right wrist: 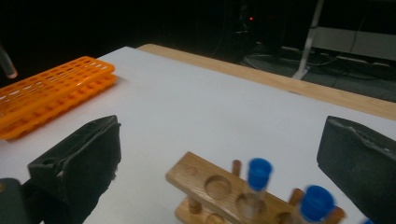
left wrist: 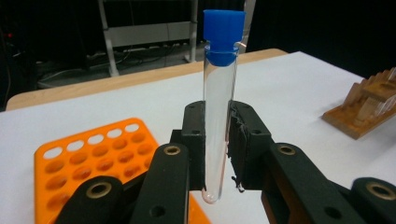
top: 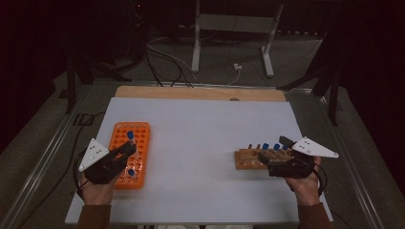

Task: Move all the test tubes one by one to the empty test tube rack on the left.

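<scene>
Left claw [left wrist: 217, 154] grips a blue-capped test tube [left wrist: 219, 116] upright; keep it vertical over the orange rack [left wrist: 93, 154]. Right claw [right wrist: 219, 163] is wide open by the wooden rack [right wrist: 219, 186], probably going for another tube.

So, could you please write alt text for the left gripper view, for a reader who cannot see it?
The left gripper holds an upright clear test tube with a blue cap between its black jaws. An orange tube rack lies behind on the white table, and a wooden rack stands at the right.
</scene>
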`<state>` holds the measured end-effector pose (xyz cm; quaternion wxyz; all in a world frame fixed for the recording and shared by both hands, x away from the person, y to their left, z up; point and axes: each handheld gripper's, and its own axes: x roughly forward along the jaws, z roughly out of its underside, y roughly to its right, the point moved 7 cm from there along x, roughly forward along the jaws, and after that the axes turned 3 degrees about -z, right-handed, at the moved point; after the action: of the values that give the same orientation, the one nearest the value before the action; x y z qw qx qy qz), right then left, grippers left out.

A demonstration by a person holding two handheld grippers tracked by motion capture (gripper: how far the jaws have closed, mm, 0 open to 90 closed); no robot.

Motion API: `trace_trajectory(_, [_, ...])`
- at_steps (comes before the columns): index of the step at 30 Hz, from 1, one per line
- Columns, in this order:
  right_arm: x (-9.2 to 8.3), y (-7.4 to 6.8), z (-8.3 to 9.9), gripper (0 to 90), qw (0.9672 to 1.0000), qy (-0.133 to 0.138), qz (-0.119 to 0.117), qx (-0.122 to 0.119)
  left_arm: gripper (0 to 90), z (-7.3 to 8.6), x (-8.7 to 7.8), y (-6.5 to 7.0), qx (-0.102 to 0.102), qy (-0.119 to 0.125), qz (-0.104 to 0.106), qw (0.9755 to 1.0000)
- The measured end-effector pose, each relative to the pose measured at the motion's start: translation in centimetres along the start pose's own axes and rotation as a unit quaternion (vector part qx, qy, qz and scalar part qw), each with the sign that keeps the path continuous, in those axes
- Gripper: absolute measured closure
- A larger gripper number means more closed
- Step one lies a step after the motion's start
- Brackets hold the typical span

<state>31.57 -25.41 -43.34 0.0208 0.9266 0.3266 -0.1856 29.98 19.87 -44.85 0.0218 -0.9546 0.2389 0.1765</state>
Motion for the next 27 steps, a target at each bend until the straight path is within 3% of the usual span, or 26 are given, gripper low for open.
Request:
trace_trajectory(10, [-1.4,1.7,0.5,0.0,0.9997,0.001,0.021,0.008,78.3,1.5,-0.9,-0.9,-0.013,-0.011,0.004,0.9998])
trace_trajectory(23, [-1.2,1.6,0.7,0.0,0.9998,-0.001,0.018,0.010,78.3,4.0,-2.0,-1.9,-0.028,-0.029,-0.002,0.9992])
trace_trajectory(27, [-1.2,1.7,0.8,0.0,0.9998,-0.002,0.018,0.012,78.3,4.5,-2.3,-1.8,-0.037,-0.031,0.009,0.9988])
